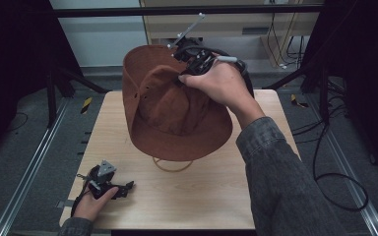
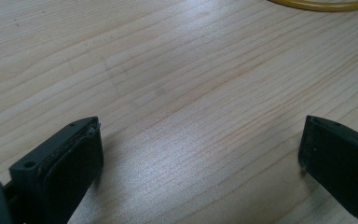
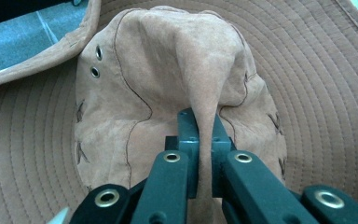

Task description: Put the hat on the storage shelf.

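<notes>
Brown suede wide-brimmed hat [image 1: 177, 105] lifted above tabletop [image 1: 211, 187], crown fold pinched by right tool [image 3: 204, 154]; left tool [image 2: 200, 158] spread, low over tabletop.

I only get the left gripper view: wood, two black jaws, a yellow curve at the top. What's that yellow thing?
Observer: A yellow ring on the table, under a lifted brown hat.
Operator: Who's lifting the hat?
Observer: The right gripper, pinching a fold of the crown.
Operator: Where's my gripper?
Observer: The left gripper sits low at the table's near left corner, jaws apart.
</notes>
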### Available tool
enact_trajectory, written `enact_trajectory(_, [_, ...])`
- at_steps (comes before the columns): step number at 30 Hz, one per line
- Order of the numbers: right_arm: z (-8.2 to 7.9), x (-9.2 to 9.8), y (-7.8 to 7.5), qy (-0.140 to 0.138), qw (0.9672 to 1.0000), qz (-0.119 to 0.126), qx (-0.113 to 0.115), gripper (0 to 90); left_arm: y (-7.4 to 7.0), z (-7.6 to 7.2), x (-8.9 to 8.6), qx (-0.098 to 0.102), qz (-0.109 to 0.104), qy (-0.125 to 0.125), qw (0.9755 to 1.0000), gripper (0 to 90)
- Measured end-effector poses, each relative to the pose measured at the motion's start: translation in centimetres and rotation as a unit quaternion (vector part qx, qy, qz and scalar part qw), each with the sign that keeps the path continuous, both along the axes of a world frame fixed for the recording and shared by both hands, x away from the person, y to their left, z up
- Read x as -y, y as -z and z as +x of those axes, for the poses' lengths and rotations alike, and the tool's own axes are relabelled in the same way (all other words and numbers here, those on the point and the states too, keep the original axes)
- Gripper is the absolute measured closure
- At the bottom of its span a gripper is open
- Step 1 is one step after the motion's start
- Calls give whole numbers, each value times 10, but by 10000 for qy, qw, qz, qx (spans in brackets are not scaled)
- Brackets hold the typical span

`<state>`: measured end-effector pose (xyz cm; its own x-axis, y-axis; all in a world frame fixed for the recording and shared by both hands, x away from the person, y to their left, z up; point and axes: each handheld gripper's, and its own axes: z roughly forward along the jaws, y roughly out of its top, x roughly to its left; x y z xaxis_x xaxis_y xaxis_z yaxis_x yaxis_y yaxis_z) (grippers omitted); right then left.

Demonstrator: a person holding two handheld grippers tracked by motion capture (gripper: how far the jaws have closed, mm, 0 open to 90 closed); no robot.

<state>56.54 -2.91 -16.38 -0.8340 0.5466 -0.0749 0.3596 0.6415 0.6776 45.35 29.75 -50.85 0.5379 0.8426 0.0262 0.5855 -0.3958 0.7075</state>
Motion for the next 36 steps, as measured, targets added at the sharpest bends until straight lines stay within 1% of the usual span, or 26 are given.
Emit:
enact_trajectory(5, [0, -8, 2, -66, 10000, -33, -45, 890, 0, 0, 0, -3, 0, 2, 10000, 0])
enact_trajectory(17, [0, -18, 7, -149, 9998, -85, -94, 889, 0, 0, 0, -19, 5, 11, 10000, 0])
enact_trajectory(23, [2, -22, 10, -173, 9997, -120, -128, 889, 0, 0, 0, -18, 5, 11, 10000, 0])
enact_trajectory(26, [4, -24, 14, -183, 9996, -124, -160, 887, 0, 0, 0, -2, -1, 2, 10000, 0])
enact_trajectory(36, [9, -25, 21, -174, 9995, -137, -232, 884, 0, 0, 0, 0, 0, 3, 10000, 0])
